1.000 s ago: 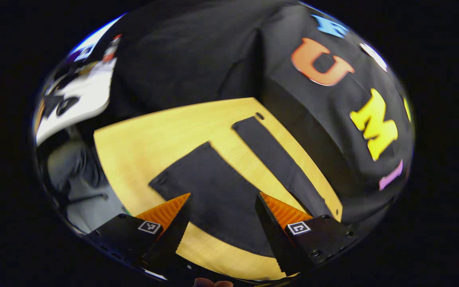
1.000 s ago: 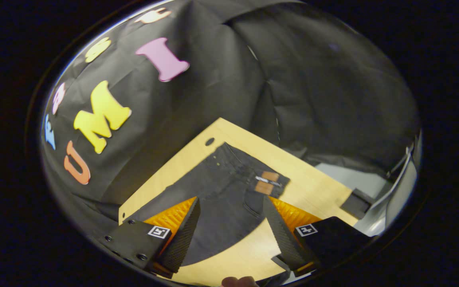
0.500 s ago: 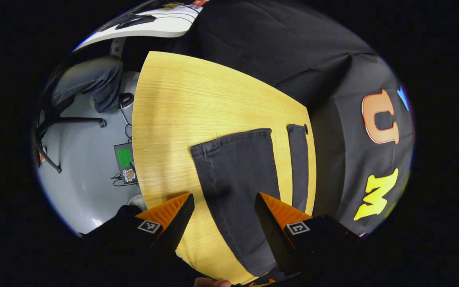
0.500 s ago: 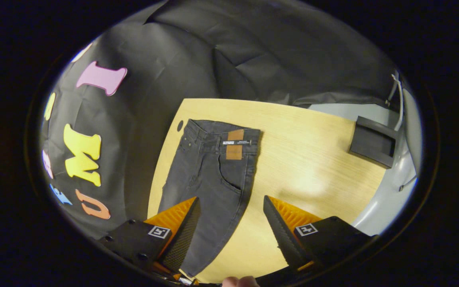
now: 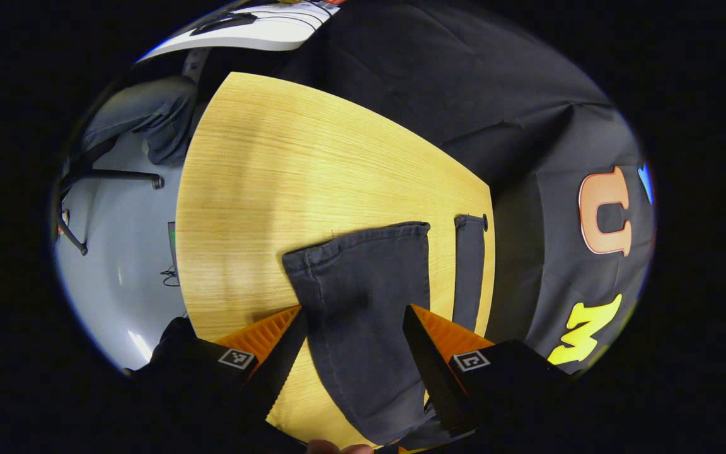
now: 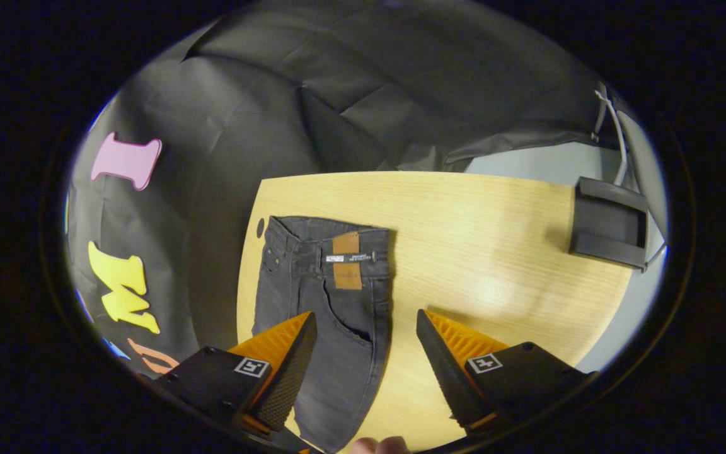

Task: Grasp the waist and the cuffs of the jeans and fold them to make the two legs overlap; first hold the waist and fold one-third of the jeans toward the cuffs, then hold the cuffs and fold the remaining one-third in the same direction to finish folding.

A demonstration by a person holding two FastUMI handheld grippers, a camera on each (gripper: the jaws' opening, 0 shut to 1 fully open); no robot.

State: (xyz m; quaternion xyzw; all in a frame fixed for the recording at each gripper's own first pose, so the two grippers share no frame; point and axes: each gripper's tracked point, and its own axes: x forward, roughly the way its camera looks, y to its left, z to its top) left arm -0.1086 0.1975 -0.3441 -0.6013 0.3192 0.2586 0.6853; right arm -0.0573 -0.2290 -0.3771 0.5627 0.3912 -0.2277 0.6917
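Dark grey jeans lie flat on a light wooden table. In the left gripper view the near leg point(image 5: 369, 296) ends in a cuff point(image 5: 357, 243), and the far leg point(image 5: 469, 265) lies apart beside the table's edge. My left gripper point(image 5: 353, 331) hovers open above the near leg, holding nothing. In the right gripper view the waist point(image 6: 331, 236) with its brown leather patch point(image 6: 346, 260) lies ahead. My right gripper point(image 6: 366, 340) is open above the hip of the jeans point(image 6: 338, 353), gripping nothing.
The wooden table point(image 6: 483, 252) extends wide to the right of the waist, and beyond the cuffs point(image 5: 287, 176) in the left gripper view. A black box point(image 6: 609, 222) sits at the table's far right corner. Black cloth walls rise behind. Grey floor with chair legs point(image 5: 111, 180) lies past the edge.
Both grippers have swung round and steadied over the jeans: the left now faces along the legs toward the cuffs, the right toward the waist. Both stayed open.
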